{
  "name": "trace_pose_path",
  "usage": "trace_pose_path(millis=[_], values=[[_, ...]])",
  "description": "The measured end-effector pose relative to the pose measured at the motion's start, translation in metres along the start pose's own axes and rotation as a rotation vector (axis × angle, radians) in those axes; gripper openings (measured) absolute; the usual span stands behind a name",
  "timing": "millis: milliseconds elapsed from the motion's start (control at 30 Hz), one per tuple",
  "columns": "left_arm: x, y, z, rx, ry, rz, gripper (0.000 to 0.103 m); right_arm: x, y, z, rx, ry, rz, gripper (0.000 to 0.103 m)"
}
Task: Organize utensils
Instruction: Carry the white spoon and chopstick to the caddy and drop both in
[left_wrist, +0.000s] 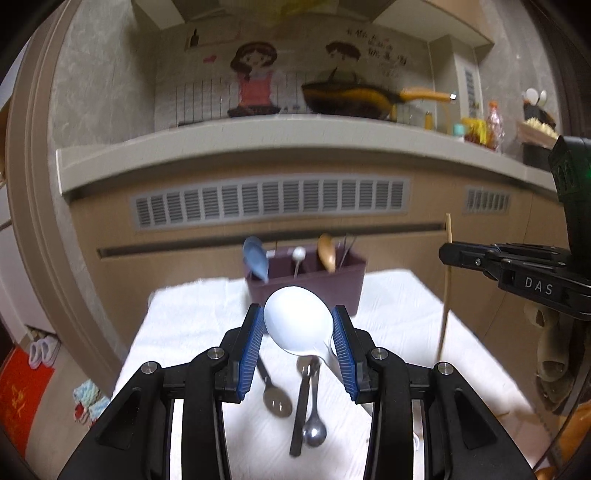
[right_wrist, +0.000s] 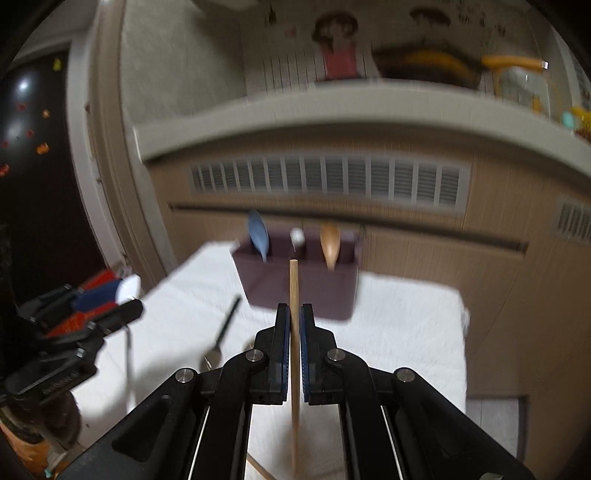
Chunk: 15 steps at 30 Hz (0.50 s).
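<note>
In the left wrist view, a white spoon (left_wrist: 298, 320) was held by its bowl between the pads of the left gripper (left_wrist: 298, 325), the jaws partly closed around it, above the white cloth (left_wrist: 192, 325). Two metal spoons (left_wrist: 314, 428) and a dark-handled utensil (left_wrist: 299, 417) lay on the cloth below; the purple holder (left_wrist: 306, 284) stood beyond. The spoon would best be carried over a free compartment and tipped handle-down before release.

In the right wrist view, a wooden chopstick (right_wrist: 294, 295) was pinched upright by the nearly closed right gripper (right_wrist: 294, 332), short of the holder (right_wrist: 295, 291). It would best be kept vertical and lowered gently.
</note>
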<state>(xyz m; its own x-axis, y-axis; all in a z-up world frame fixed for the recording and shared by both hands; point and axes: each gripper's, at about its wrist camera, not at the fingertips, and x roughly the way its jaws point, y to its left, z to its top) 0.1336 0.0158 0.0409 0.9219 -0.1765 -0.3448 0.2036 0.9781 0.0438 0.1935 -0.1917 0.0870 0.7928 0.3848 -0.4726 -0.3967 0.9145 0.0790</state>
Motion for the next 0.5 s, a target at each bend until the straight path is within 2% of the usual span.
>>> trace_pose_path(millis=[133, 300, 400, 500], values=[[-0.003, -0.006, 0.032, 0.068, -0.057, 0.024, 0.039, -0.01, 0.006, 0.027, -0.024, -0.074, 0.0, 0.005], [0.0, -0.006, 0.095, 0.18, -0.172, 0.095, 0.039, -0.015, 0.008, 0.081, -0.07, -0.158, -0.03, 0.005], [0.013, -0.005, 0.135, 0.243, -0.246, 0.146, 0.039, -0.019, 0.006, 0.12, -0.088, -0.218, -0.048, 0.005], [0.033, -0.001, 0.159, 0.267, -0.294, 0.165, 0.039, -0.013, 0.001, 0.152, -0.091, -0.268, -0.066, 0.005]])
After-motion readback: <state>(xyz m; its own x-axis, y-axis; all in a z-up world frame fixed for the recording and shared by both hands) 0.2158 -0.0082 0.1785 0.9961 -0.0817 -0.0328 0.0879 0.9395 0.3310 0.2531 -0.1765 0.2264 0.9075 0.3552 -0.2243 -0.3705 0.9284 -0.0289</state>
